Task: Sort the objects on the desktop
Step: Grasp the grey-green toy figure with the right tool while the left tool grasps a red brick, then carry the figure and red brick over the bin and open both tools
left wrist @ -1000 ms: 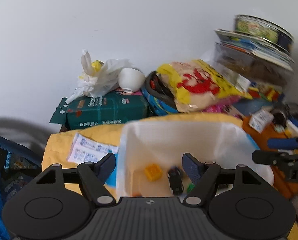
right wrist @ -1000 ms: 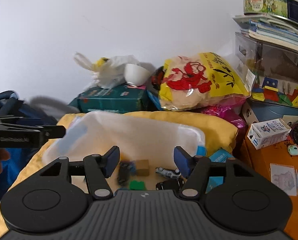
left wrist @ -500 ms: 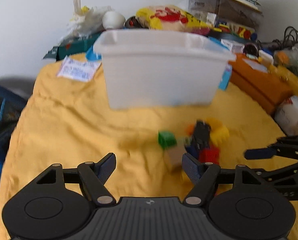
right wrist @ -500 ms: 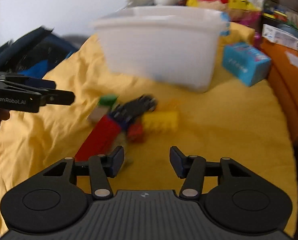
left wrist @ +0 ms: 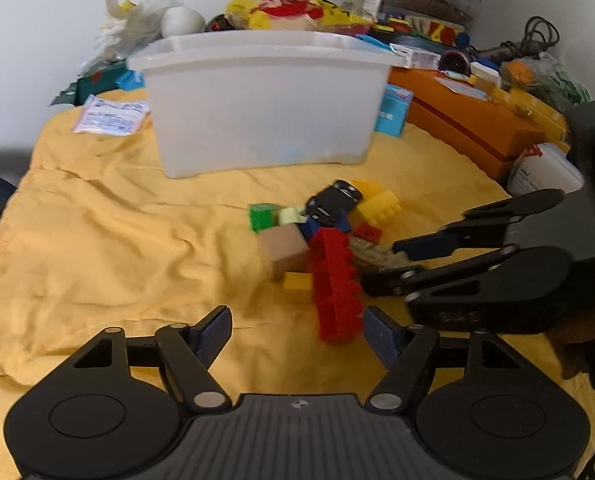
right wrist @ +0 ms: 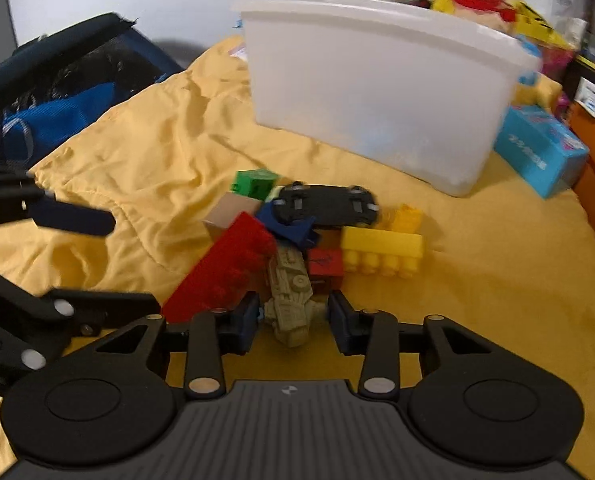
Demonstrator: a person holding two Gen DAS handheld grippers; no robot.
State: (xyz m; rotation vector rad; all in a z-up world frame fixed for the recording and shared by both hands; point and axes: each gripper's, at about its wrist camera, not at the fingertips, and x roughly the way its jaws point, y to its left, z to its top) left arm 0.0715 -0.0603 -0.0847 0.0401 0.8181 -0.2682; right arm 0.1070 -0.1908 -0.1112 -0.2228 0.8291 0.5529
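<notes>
A pile of toys lies on the yellow cloth (left wrist: 117, 240) in front of the white bin (left wrist: 257, 100): a long red brick (left wrist: 335, 284), a black car (right wrist: 325, 204), a yellow brick (right wrist: 381, 248), a green cube (right wrist: 255, 184), a tan cube (left wrist: 283, 250) and an olive toy vehicle (right wrist: 291, 300). My right gripper (right wrist: 293, 320) straddles the olive vehicle. Its jaws are closing, with slim gaps still showing at both pads. My left gripper (left wrist: 297, 334) stands open, and the red brick's near end lies just inside its right finger. Each gripper shows in the other's view.
A blue carton (right wrist: 537, 152) leans beside the bin and an orange box (left wrist: 469, 120) edges the cloth on the right. A dark blue bag (right wrist: 57, 92) sits off the left edge. A paper packet (left wrist: 111, 116) lies at the back left, with stacked clutter behind the bin.
Both grippers have come down from over the bin to the toy pile in front of it. The right jaws have narrowed around the olive vehicle; the left jaws stay wide.
</notes>
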